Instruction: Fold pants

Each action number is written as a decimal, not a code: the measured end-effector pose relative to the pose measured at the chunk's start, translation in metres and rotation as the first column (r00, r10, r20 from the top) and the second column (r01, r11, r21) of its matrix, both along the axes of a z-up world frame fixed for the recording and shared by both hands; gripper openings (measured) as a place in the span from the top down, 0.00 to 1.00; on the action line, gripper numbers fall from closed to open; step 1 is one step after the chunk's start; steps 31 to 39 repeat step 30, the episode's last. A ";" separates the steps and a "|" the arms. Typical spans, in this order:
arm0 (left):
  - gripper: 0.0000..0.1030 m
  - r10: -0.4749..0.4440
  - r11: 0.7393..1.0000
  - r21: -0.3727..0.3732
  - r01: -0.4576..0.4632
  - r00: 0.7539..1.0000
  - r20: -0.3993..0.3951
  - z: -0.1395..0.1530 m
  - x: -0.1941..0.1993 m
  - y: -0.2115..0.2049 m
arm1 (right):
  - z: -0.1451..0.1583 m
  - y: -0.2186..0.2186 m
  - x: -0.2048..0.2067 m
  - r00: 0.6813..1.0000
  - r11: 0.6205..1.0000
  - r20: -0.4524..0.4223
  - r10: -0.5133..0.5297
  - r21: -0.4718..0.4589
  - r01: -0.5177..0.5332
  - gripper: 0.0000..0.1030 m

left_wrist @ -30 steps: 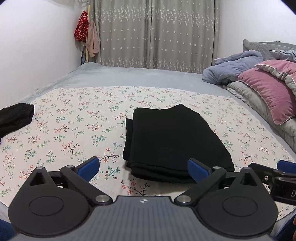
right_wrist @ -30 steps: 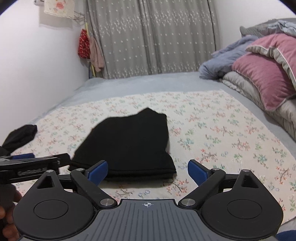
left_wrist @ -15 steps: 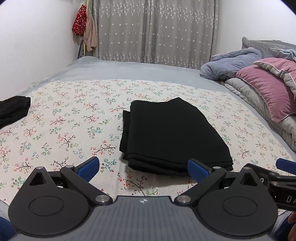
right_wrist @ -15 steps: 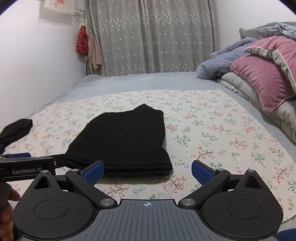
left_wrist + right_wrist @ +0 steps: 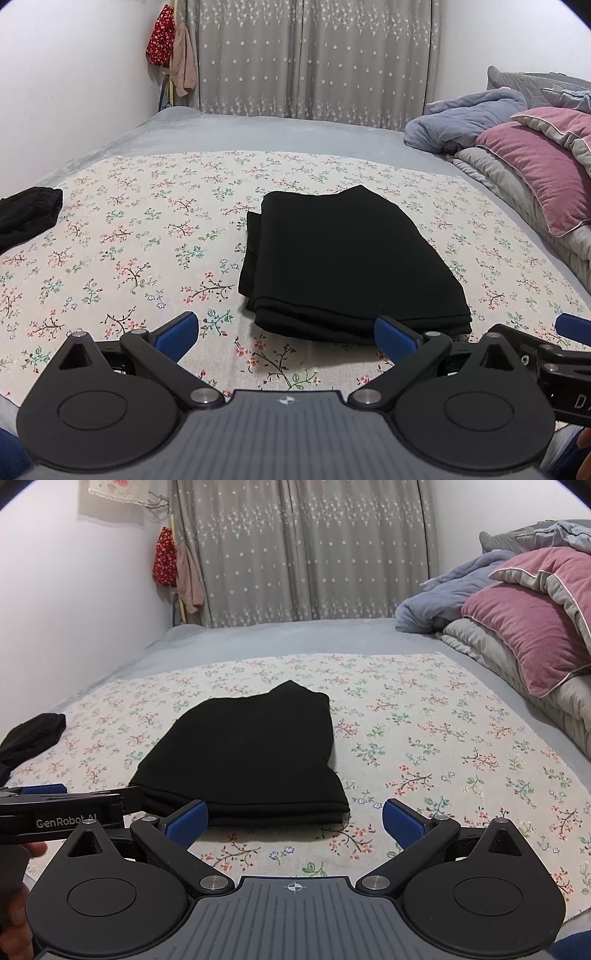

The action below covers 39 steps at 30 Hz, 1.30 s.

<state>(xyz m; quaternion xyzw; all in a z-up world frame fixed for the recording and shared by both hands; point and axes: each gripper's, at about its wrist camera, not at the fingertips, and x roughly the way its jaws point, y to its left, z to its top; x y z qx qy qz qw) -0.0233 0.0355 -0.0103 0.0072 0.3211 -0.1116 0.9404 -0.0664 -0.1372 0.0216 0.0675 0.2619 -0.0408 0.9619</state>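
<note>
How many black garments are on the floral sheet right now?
2. The folded pants lie mid-sheet, just ahead of both open grippers. A second, bunched black garment sits at the sheet's far left edge, partly cut off by the frame.

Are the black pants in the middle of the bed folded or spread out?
Folded. The black pants lie as a compact rectangle on the floral sheet, with stacked layers visible along the near edge.

A wide bed with a grey-blue sheet fills the room, a cream floral cloth spread over it. Grey star-patterned curtains hang behind, between white walls. Pink-and-grey quilts pile at the right.
</note>
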 end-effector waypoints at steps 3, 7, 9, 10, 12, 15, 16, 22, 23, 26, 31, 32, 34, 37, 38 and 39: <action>0.00 -0.002 1.000 -0.006 0.002 1.000 -0.002 0.000 0.000 -0.001 | 0.000 0.000 0.000 1.000 1.000 -0.001 0.000 0.002 0.000 0.01; 0.00 -0.004 1.000 -0.013 0.004 1.000 -0.014 -0.002 0.001 -0.001 | -0.001 -0.001 0.000 1.000 1.000 -0.002 0.002 0.004 -0.002 0.01; 0.00 -0.005 1.000 -0.023 0.005 1.000 -0.019 -0.002 0.001 -0.001 | -0.001 -0.001 0.000 1.000 1.000 -0.002 0.003 0.005 -0.003 0.01; 0.00 -0.006 1.000 -0.026 0.005 1.000 -0.019 -0.002 0.001 -0.002 | 0.000 -0.001 0.000 1.000 1.000 -0.003 0.002 0.005 -0.002 0.01; 0.00 -0.005 1.000 -0.022 0.005 1.000 -0.016 -0.002 0.000 -0.002 | 0.000 -0.001 0.000 1.000 1.000 -0.004 0.002 0.003 -0.002 0.01; 0.00 -0.008 1.000 -0.010 0.008 1.000 -0.011 -0.002 0.000 -0.005 | -0.001 -0.001 0.000 1.000 1.000 -0.005 0.003 0.003 -0.003 0.01; 0.00 -0.012 1.000 -0.007 0.012 1.000 -0.011 -0.003 -0.001 -0.005 | -0.001 -0.001 0.000 1.000 1.000 -0.004 0.001 0.003 -0.001 0.01; 0.00 -0.028 1.000 0.006 0.028 1.000 -0.004 -0.004 -0.002 -0.009 | -0.003 -0.001 0.001 1.000 1.000 -0.008 0.003 -0.001 -0.003 0.01; 0.00 -0.028 1.000 0.011 0.028 1.000 -0.002 -0.004 -0.003 -0.009 | -0.003 -0.002 0.000 1.000 1.000 -0.008 0.004 -0.001 -0.004 0.01; 0.00 -0.025 1.000 0.019 0.026 1.000 -0.003 -0.005 -0.002 -0.009 | -0.003 -0.003 0.000 1.000 1.000 -0.007 -0.001 0.001 0.001 0.01; 0.00 -0.019 1.000 0.023 0.019 1.000 -0.004 -0.005 -0.001 -0.008 | -0.004 -0.005 0.000 1.000 1.000 -0.010 -0.001 -0.001 0.001 0.01; 0.00 -0.019 1.000 0.023 0.019 1.000 -0.004 -0.005 -0.001 -0.008 | -0.004 -0.005 0.000 1.000 1.000 -0.010 -0.001 -0.001 0.001 0.01; 0.00 -0.019 1.000 0.023 0.019 1.000 -0.004 -0.005 -0.001 -0.008 | -0.004 -0.005 0.000 1.000 1.000 -0.010 -0.001 -0.001 0.001 0.01; 0.00 -0.019 1.000 0.023 0.019 1.000 -0.004 -0.005 -0.001 -0.008 | -0.004 -0.005 0.000 1.000 1.000 -0.010 -0.001 -0.001 0.001 0.01; 0.00 -0.019 1.000 0.023 0.019 1.000 -0.004 -0.005 -0.001 -0.008 | -0.004 -0.005 0.000 1.000 1.000 -0.010 -0.001 -0.001 0.001 0.01; 0.00 -0.019 1.000 0.023 0.019 1.000 -0.004 -0.005 -0.001 -0.008 | -0.004 -0.005 0.000 1.000 1.000 -0.010 -0.001 -0.001 0.001 0.01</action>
